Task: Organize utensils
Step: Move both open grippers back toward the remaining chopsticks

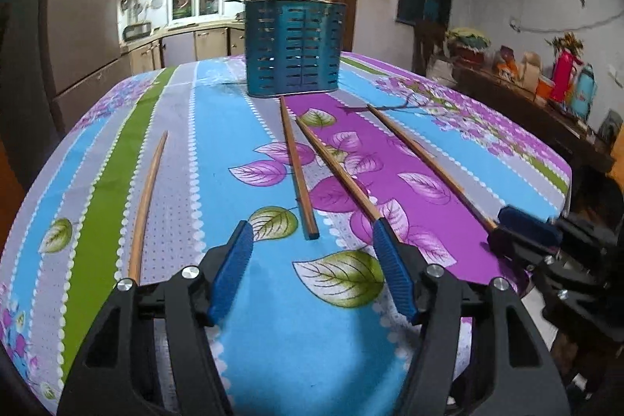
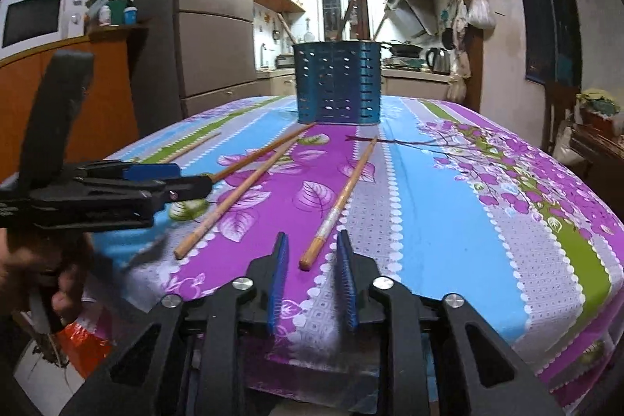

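Note:
A blue slotted utensil holder [image 1: 294, 47] stands upright at the far middle of the table; it also shows in the right wrist view [image 2: 337, 82]. Several wooden chopsticks lie on the floral tablecloth [image 1: 218, 143]: one far left [image 1: 146, 203], two in the middle [image 1: 297, 168] [image 1: 338, 171], one at right [image 1: 429, 164]. My left gripper [image 1: 312, 232] is open, just above the near ends of the middle chopsticks. My right gripper [image 2: 312, 244] is open with a narrow gap, its pads either side of the near end of the right chopstick [image 2: 338, 199].
The table's near edge [image 2: 312, 369] lies under the right gripper. A dark sideboard [image 1: 526, 104] with bottles and boxes stands to the right. A fridge [image 2: 210, 14], a microwave [image 2: 39, 18] and kitchen counters lie behind the table.

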The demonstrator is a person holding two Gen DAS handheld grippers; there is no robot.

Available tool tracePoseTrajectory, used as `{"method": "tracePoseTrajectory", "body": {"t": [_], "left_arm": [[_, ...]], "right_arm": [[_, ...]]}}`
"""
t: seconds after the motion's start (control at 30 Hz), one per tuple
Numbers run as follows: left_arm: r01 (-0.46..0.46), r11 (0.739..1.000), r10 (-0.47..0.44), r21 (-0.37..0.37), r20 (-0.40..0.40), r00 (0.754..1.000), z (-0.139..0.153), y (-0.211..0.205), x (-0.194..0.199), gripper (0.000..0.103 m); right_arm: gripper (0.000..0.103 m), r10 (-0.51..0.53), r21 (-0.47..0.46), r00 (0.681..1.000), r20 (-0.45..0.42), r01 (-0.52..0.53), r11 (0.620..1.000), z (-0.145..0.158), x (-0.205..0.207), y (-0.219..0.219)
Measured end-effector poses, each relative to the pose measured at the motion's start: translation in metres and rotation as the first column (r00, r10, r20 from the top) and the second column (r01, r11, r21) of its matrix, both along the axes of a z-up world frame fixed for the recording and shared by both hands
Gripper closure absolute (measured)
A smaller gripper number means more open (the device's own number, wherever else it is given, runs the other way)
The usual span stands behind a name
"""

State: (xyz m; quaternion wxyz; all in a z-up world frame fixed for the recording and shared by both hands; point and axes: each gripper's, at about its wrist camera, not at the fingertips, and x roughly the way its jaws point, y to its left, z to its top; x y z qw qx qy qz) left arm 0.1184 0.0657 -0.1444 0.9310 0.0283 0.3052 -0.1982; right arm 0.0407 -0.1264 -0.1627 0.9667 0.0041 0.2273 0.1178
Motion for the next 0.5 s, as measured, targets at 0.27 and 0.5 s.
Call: {"method": "tracePoseTrajectory", "body": {"t": [0.27,0.5], "left_arm": [[0.018,0.999,-0.015,0.037,-0.061,0.998,0.005,-0.012,0.011,0.049],[-0.017,0.998,0.019,-0.066,0.025,1.000,0.012,0.000,-0.034,0.049]], "right_arm": [[0.089,-0.030,0.001,1.000,0.009,0.030,1.000,-0.001,0.004,0.001],[0.090,-0.033,0.000,0.999,0.011,0.033,0.999,-0.002,0.001,-0.004]]}}
